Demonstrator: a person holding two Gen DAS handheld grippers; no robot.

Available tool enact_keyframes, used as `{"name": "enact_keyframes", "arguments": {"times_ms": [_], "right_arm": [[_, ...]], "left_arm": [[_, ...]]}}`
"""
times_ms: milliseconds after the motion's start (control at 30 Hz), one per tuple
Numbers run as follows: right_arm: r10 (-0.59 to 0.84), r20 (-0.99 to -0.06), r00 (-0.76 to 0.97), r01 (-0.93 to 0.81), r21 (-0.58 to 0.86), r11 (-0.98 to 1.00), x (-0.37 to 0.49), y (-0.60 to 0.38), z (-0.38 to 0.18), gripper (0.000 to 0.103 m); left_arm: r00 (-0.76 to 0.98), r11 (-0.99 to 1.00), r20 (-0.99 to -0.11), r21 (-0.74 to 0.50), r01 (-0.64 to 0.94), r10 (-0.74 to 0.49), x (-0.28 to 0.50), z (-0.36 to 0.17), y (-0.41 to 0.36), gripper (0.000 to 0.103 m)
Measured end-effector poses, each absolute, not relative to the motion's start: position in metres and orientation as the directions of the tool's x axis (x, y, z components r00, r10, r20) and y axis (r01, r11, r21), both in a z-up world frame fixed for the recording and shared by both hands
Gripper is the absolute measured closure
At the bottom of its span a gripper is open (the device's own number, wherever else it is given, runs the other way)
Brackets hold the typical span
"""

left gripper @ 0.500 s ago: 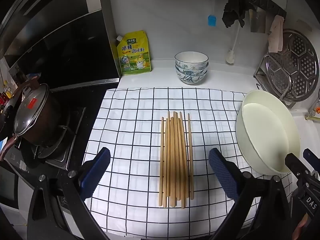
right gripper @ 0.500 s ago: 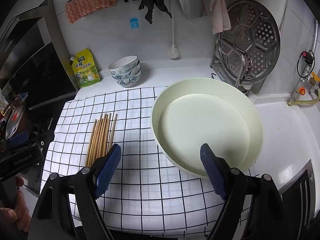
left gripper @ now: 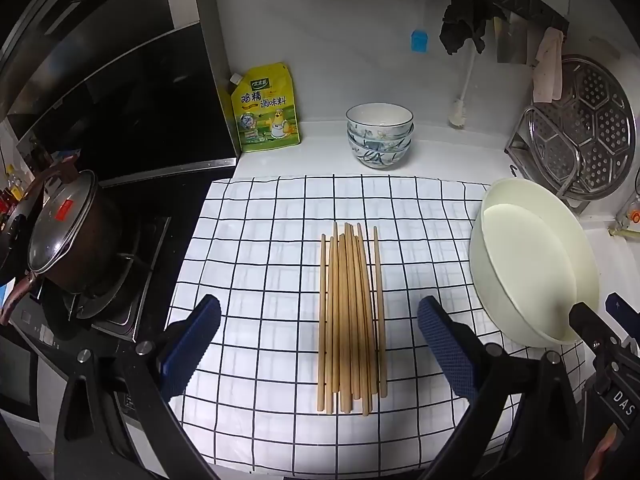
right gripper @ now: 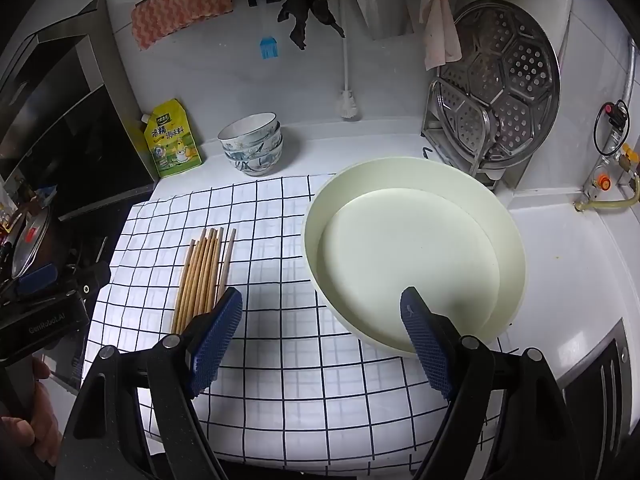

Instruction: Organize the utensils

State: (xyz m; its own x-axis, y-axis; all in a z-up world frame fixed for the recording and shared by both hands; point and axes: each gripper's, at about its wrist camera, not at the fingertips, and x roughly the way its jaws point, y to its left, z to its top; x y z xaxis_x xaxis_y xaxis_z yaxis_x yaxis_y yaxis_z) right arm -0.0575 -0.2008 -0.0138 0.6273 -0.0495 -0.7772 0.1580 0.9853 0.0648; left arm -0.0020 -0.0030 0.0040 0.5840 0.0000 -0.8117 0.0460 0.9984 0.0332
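Several wooden chopsticks (left gripper: 350, 316) lie side by side in a bundle on a white checked cloth (left gripper: 260, 248). My left gripper (left gripper: 320, 348) hovers over their near ends, open wide, nothing between its blue pads. The same chopsticks (right gripper: 202, 276) show left of centre in the right wrist view. A pale cream round basin (right gripper: 412, 252) stands on the cloth to their right, also visible as the basin (left gripper: 532, 260) in the left wrist view. My right gripper (right gripper: 322, 340) hangs open over the cloth, its right pad in front of the basin's near rim, its left pad by the chopsticks' near ends.
Stacked patterned bowls (left gripper: 379, 134) and a yellow seasoning pouch (left gripper: 266, 108) stand at the back wall. A lidded pot (left gripper: 64, 232) sits on the stove at left. A steel steamer rack (right gripper: 496, 88) leans at back right. A sink (right gripper: 576, 264) lies to the right.
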Motion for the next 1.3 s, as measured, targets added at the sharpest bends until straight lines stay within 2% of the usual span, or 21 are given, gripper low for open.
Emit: {"name": "enact_keyframes", "arguments": {"times_ms": [1300], "right_arm": [[-0.045,-0.779,0.626,0.154,0.067,0.986,-0.0533,-0.1973,-0.0138,0.025]], "left_arm": [[0.583,0.998,-0.813,0.037,0.05,0.001,-0.0011,0.0005,-0.0031,0.006]]}}
